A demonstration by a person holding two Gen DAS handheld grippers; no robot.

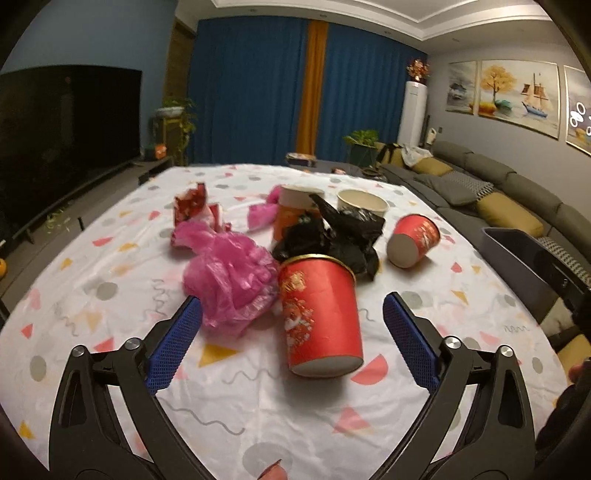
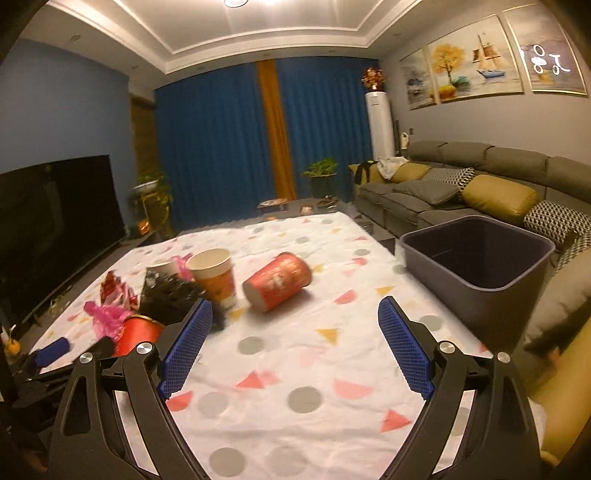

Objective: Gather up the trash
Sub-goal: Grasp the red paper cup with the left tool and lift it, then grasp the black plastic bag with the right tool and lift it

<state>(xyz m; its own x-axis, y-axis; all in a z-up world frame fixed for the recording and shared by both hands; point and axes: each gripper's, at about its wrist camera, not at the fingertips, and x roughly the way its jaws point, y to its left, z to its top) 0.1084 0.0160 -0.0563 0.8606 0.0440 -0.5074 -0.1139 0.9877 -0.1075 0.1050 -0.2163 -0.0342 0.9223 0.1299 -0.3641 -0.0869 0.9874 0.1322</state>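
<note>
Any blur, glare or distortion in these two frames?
Left wrist: heavy fisheye, dark vignette corners; nearest red cup fairly sharp, far cups and pink bag soft. Right wrist: same bending; black bag and tipped red cup smeared; ceiling lights blown out, glare on the right picture; warm dim light in both.

I see paper cups (image 1: 320,317) and crumpled plastic bags (image 1: 231,282) clustered on the table (image 2: 295,369); a bin (image 2: 476,258) stands at its right edge; a sofa (image 2: 461,184) lies behind.

Each gripper (image 1: 292,325) (image 2: 294,325): black arms, 2 blue textured pads, silver screws.
</note>
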